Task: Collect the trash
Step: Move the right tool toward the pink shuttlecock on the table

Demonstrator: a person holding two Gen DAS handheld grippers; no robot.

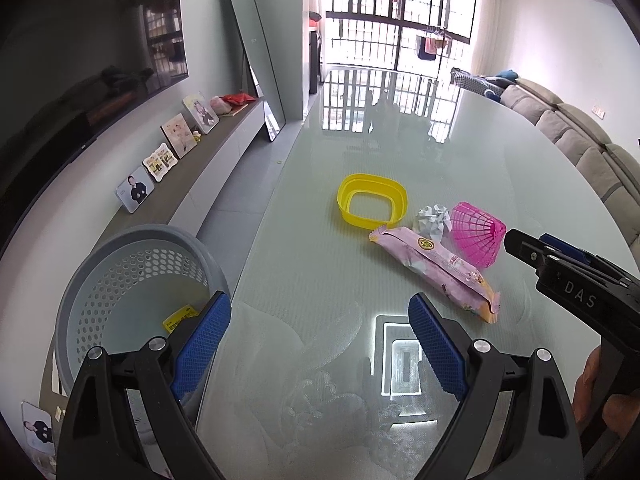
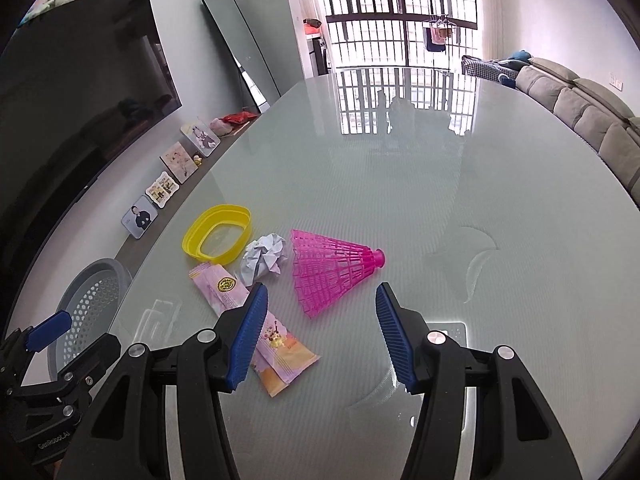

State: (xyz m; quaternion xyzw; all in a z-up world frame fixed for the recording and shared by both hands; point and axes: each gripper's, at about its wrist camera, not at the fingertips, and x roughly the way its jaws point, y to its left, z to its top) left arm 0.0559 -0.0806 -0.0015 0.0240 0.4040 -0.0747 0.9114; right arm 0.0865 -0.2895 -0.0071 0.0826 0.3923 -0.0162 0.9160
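At twelve o'clock on the worktop (image 2: 440, 200) lies the pink wrapper (image 2: 256, 320), under my right fingers (image 2: 256, 320), spread apart and empty; left gripper (image 1: 320, 336) gapes too. I should straddle its narrow width squarely.

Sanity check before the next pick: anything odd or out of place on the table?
Only the expected clutter: a pink shuttlecock lying on its side, crumpled paper, a snack wrapper and a yellow ring loose on the glass table. No spill or visible damage.
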